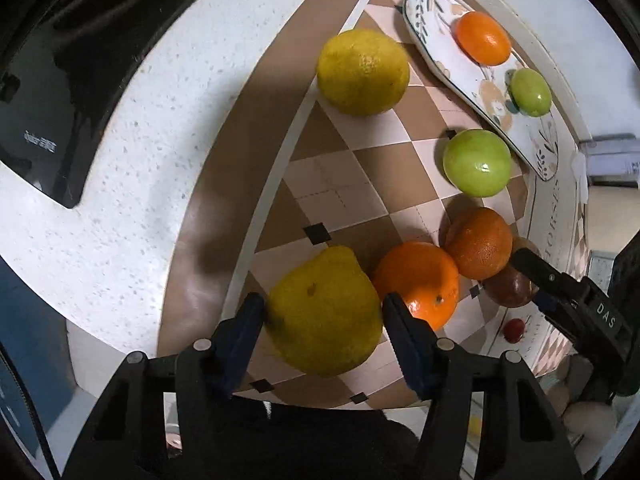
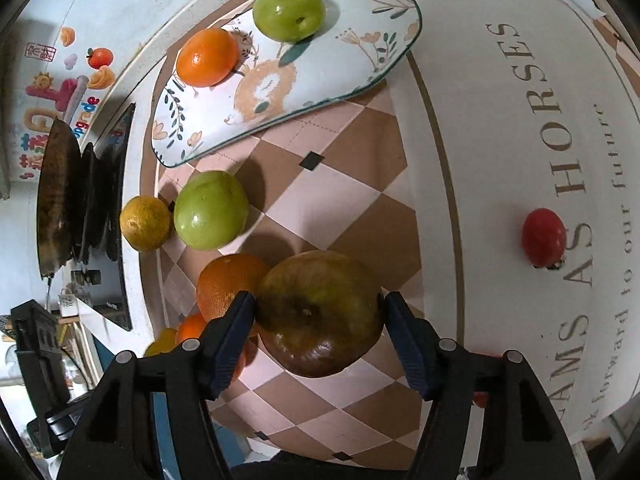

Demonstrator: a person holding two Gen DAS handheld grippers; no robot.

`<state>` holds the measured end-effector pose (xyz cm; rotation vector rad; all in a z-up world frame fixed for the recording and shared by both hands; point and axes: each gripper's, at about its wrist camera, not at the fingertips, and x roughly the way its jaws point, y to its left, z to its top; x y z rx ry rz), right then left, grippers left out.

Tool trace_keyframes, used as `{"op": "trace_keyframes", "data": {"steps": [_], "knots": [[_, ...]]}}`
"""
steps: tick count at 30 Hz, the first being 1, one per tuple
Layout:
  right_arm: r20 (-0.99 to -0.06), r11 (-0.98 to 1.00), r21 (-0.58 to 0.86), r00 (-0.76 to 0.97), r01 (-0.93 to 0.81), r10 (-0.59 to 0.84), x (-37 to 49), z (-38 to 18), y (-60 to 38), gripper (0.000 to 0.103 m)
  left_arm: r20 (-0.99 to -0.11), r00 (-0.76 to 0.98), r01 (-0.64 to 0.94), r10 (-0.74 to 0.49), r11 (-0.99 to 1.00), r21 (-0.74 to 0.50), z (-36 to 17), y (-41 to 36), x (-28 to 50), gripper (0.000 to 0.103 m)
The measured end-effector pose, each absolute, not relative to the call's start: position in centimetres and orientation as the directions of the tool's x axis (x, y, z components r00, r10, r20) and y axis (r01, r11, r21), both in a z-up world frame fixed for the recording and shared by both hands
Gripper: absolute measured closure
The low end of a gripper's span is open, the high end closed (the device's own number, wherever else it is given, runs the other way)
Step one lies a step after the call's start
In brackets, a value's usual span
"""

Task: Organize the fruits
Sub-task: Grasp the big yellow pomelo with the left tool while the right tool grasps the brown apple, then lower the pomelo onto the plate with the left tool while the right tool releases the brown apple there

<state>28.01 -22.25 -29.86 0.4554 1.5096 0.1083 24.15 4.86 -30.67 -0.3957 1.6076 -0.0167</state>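
My left gripper is shut on a yellow pear-shaped citrus, its blue pads on both sides. My right gripper is shut on a brown-green apple; it also shows in the left wrist view with the right gripper's finger over it. On the checked cloth lie an orange, a dark orange, a green apple and a yellow citrus. The floral plate holds an orange and a green apple.
A small red tomato lies on the white lettered part of the cloth. A black stove top sits in the speckled white counter on the left. Dark pans stand by the wall.
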Motion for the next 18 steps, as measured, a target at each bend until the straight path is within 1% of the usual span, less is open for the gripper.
{"op": "trace_keyframes", "data": {"steps": [2, 6, 10, 16, 18], "knots": [[-0.951, 0.933, 0.308, 0.068, 0.185, 0.3, 27.4, -29.4, -22.1, 0.034, -0.979, -0.019, -0.213, -0.204, 0.957, -0.195, -30.6, 4.8, 23.8, 0.044], [-0.971, 0.962, 0.239, 0.03, 0.131, 0.237, 25.4, -28.9, -22.1, 0.033, -0.983, -0.011, -0.191, -0.183, 0.965, -0.178, -30.5, 4.9, 23.7, 0.043], [-0.962, 0.948, 0.273, 0.047, 0.165, 0.269, 24.8, -29.3, -23.0, 0.033, -0.988, -0.012, -0.143, -0.152, 0.978, -0.149, -30.3, 4.3, 24.1, 0.043], [-0.972, 0.957, 0.235, 0.022, 0.172, 0.235, 24.8, -30.5, -23.1, 0.032, -0.993, -0.021, -0.105, -0.114, 0.988, -0.111, -30.4, 3.7, 25.0, 0.041], [-0.962, 0.943, 0.269, 0.005, 0.194, 0.273, 24.6, -31.4, -23.4, 0.032, -0.995, -0.025, -0.098, -0.099, 0.991, -0.096, -30.6, 3.3, 25.0, 0.041]]}}
